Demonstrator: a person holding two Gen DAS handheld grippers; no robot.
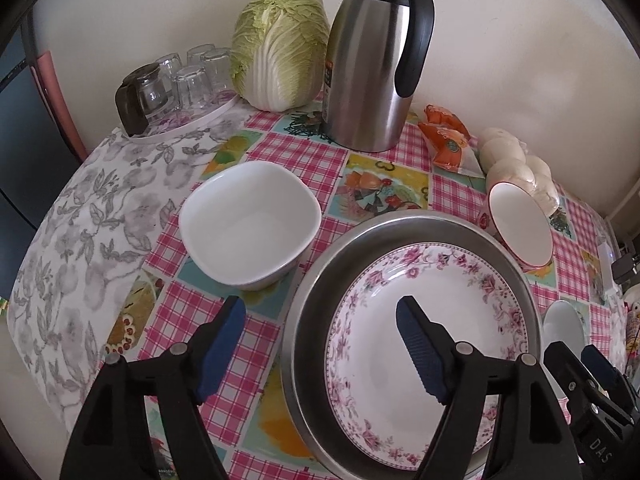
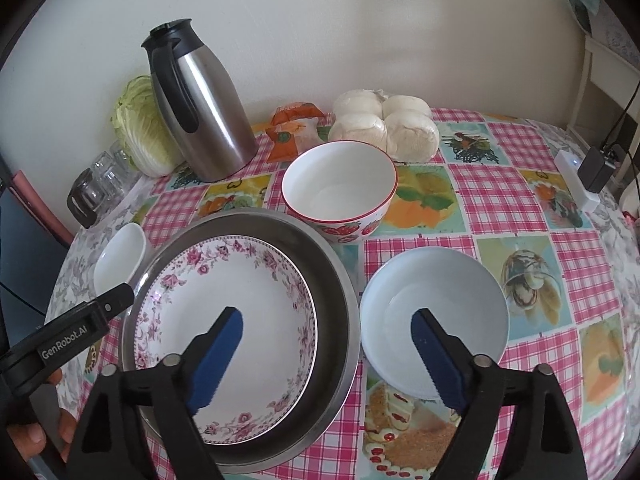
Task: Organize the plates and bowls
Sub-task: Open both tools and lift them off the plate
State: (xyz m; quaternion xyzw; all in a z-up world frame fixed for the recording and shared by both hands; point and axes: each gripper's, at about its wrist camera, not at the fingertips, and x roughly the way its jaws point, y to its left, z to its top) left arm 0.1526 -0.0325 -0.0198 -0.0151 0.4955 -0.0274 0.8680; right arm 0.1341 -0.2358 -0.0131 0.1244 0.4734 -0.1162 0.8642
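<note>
A floral plate (image 2: 228,312) lies in a steel pan (image 2: 332,276), with three upright bowls (image 2: 434,320) around it.

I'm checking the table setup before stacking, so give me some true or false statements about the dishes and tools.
1. The floral plate lies inside the steel pan. True.
2. The strawberry bowl holds soup. False: it is empty.
3. Both tools, left and right, are open and hold nothing. True.
4. The thermos jug lies on its side. False: it stands upright.
5. The square white bowl sits in the pan. False: it sits beside it.
</note>
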